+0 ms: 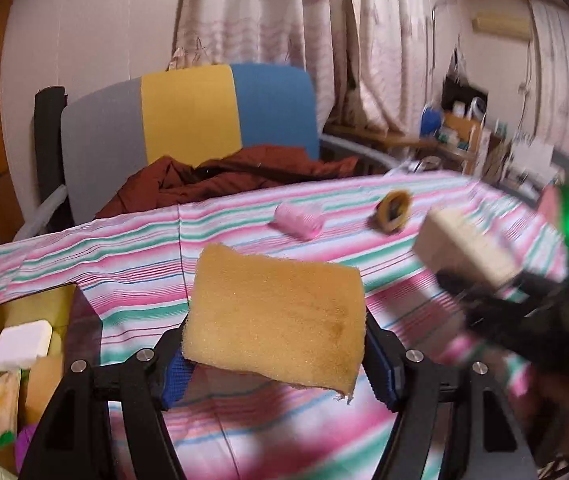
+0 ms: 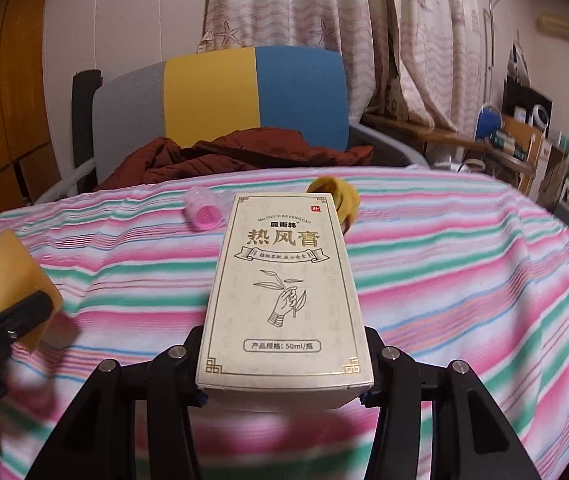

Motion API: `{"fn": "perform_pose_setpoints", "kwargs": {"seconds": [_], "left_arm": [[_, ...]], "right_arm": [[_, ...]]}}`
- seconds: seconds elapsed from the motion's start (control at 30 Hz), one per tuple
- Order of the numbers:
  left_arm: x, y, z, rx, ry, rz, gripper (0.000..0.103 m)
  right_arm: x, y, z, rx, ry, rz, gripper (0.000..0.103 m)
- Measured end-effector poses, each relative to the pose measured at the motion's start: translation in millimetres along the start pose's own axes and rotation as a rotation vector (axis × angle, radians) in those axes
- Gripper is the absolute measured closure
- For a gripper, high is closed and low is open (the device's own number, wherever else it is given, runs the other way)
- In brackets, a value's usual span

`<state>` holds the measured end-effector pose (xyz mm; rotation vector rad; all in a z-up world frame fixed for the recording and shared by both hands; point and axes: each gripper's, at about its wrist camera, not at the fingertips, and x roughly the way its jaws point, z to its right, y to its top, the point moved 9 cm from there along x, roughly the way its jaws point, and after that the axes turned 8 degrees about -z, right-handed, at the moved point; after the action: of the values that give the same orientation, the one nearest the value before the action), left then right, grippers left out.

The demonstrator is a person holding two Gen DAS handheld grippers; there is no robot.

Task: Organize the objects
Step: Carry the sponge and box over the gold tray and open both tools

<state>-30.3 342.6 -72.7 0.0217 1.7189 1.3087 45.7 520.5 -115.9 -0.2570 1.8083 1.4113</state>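
Left gripper (image 1: pixel 276 364) clamps a yellow sponge (image 1: pixel 278 316) by its near edge — soft, light, it sags past the pads. Right gripper (image 2: pixel 284 376) pinches a cream ointment box (image 2: pixel 284 284) at its base; stiff cardboard, likely light, best held on its flat sides. Both hang above the striped tablecloth (image 2: pixel 464 280). Beyond the box on the cloth: pink hair roller (image 2: pixel 203 213), yellow tape roll (image 1: pixel 393 210). Storage bin (image 1: pixel 40 312) lies left of the sponge.
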Motion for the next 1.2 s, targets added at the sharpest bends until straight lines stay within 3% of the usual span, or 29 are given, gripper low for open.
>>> {"fn": "perform_pose_setpoints", "kwargs": {"seconds": [0.17, 0.33, 0.7, 0.97, 1.2], "left_arm": [[-53.7, -7.1, -10.6, -0.012, -0.032, 0.062, 0.031], [-96.3, -24.1, -53.8, -0.086, -0.022, 0.077, 0.031], [-169.7, -95.0, -211.8, -0.338, 0.208, 0.042, 0.031], [-168.7, -141.8, -276.6, -0.516, 0.311, -0.041, 0.031], [-168.3, -164.0, -298.2, -0.576, 0.370, -0.091, 0.030]], "right_arm": [[-20.3, -10.3, -34.7, 0.005, 0.106, 0.000, 0.052], [-46.7, -12.2, -93.2, -0.103, 0.239, 0.014, 0.052], [-117.2, -21.0, -240.1, -0.362, 0.612, 0.023, 0.052], [-142.7, -58.0, -340.9, -0.759, 0.770, -0.044, 0.052], [-135.6, -94.6, -385.3, -1.031, 0.906, -0.205, 0.051]]}}
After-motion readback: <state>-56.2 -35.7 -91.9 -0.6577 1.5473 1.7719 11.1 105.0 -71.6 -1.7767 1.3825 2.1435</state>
